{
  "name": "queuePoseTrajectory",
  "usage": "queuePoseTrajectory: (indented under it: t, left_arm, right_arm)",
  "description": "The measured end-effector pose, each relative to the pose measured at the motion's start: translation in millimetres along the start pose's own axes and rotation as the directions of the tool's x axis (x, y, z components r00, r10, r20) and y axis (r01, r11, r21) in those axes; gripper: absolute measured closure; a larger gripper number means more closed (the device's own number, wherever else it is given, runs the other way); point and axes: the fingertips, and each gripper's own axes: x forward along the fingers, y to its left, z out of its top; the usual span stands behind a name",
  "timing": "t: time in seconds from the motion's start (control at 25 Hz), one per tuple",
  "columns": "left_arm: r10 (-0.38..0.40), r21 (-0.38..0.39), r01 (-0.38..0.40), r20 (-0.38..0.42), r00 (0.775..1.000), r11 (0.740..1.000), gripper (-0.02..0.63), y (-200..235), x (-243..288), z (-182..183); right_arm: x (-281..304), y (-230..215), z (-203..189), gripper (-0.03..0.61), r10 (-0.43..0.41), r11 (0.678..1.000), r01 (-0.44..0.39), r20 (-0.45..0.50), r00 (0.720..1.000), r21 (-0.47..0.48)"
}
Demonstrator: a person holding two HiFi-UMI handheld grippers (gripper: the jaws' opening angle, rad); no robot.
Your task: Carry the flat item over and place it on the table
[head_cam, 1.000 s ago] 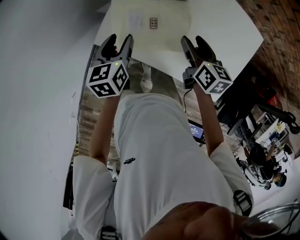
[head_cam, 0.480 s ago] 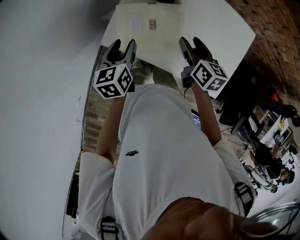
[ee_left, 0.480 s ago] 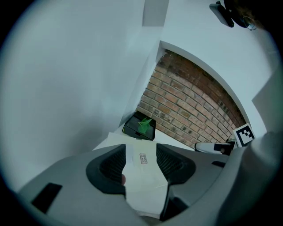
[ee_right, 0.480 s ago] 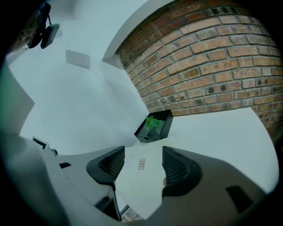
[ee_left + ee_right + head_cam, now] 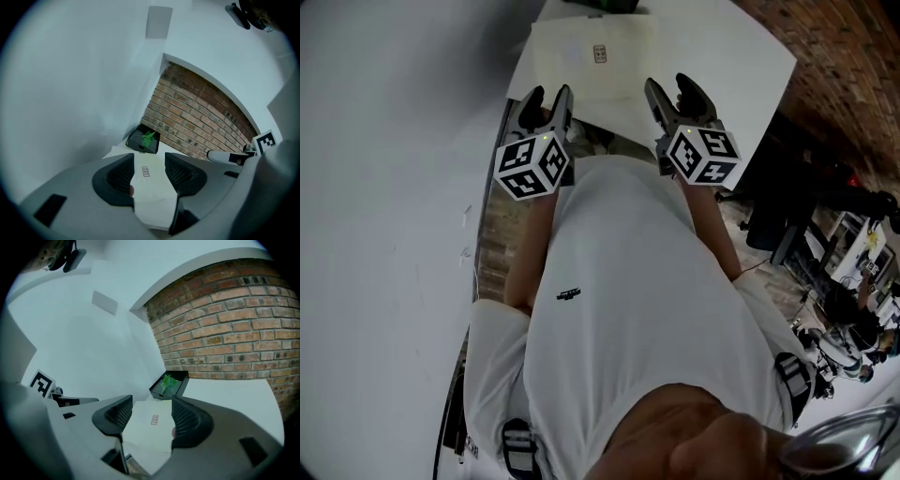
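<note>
Cream-coloured flat paper envelope (image 5: pixel 595 75) with small printed label (image 5: pixel 600 53) lies smooth on white table (image 5: pixel 741 66), close to near edge. Left gripper (image 5: pixel 548 98) and right gripper (image 5: pixel 667 89) hover side by side just above near edge, clear of envelope. Left jaws apart, just been closing slightly, gripping nothing. Right jaws apart, also empty. Black square tray (image 5: pixel 143 139) holding green item (image 5: pixel 149 137) sits at table's far end, before red brick wall (image 5: pixel 225 324).
</note>
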Motion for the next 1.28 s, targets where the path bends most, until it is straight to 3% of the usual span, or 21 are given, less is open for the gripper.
queuePoseTrajectory:
  t: [0.16, 0.4, 0.64, 0.8, 0.96, 1.28]
  left_arm:
    - [-0.004, 0.031, 0.004, 0.008, 1.0, 1.0, 0.406, -11.3, -10.7, 3.2]
    - [-0.027, 0.066, 0.027, 0.004, 1.0, 0.997, 0.411, -24.8, -16.6, -2.7]
    - [-0.07, 0.129, 0.073, -0.026, 0.997, 0.989, 0.413, -41.1, -12.5, -9.7]
    - [-0.071, 0.152, 0.073, -0.019, 0.997, 0.986, 0.447, -46.4, -10.8, -5.7]
    - [-0.083, 0.142, 0.083, -0.008, 0.997, 0.986, 0.544, -49.4, -8.8, -4.8]
    - [-0.101, 0.157, 0.103, -0.02, 0.995, 0.982, 0.554, -61.3, 1.5, -9.5]
  right_arm:
    - [-14.6, 11.5, 5.8, 0.31, 0.014, 0.999, -0.013, 0.019, 1.0, -0.04]
    - [-23.6, 21.6, 6.1, 0.41, 0.026, 0.998, -0.023, 0.041, 0.999, -0.065]
    - [-23.0, 26.2, 2.8, 0.44, 0.037, 0.997, -0.034, 0.034, 0.999, -0.067]
    - [-21.7, 27.7, 3.5, 0.456, 0.039, 0.997, -0.037, 0.034, 0.999, -0.064]
    - [-20.0, 25.8, 2.7, 0.472, 0.039, 0.997, -0.037, 0.029, 0.999, -0.063]
    - [-12.3, 22.7, 8.3, 0.543, 0.101, 0.994, -0.099, 0.046, 0.994, -0.042]
